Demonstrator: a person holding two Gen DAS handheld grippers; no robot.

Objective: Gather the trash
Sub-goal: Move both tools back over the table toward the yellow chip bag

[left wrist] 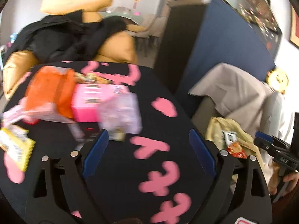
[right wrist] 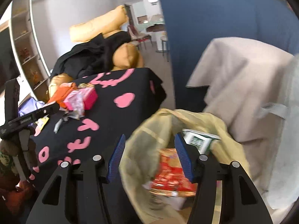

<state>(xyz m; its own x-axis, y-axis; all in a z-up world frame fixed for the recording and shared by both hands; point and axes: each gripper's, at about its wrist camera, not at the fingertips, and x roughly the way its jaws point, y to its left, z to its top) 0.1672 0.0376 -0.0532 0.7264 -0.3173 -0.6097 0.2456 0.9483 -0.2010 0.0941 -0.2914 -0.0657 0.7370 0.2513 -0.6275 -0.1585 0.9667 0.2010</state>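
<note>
A black table (left wrist: pixel 115 177) with pink marks holds trash: an orange packet (left wrist: pixel 48 91), a pink box (left wrist: pixel 89 104), a clear plastic wrapper (left wrist: pixel 121 113) and a yellow packet (left wrist: pixel 15 145). My left gripper (left wrist: pixel 147 147) is open above the table, short of this pile. My right gripper (right wrist: pixel 149 156) is open over the mouth of a tan trash bag (right wrist: pixel 147 136). A red wrapper (right wrist: pixel 170 173) and a green-white packet (right wrist: pixel 198 140) lie inside the bag. The bag also shows in the left wrist view (left wrist: pixel 233 132), beside the table's right edge.
A tan sofa (left wrist: pixel 115 48) with black clothing (left wrist: pixel 61 35) stands behind the table. A blue partition (right wrist: pixel 214 18) and a beige cloth-covered chair (right wrist: pixel 243 78) stand behind the bag. Small grey wrappers (right wrist: pixel 61 121) lie on the table.
</note>
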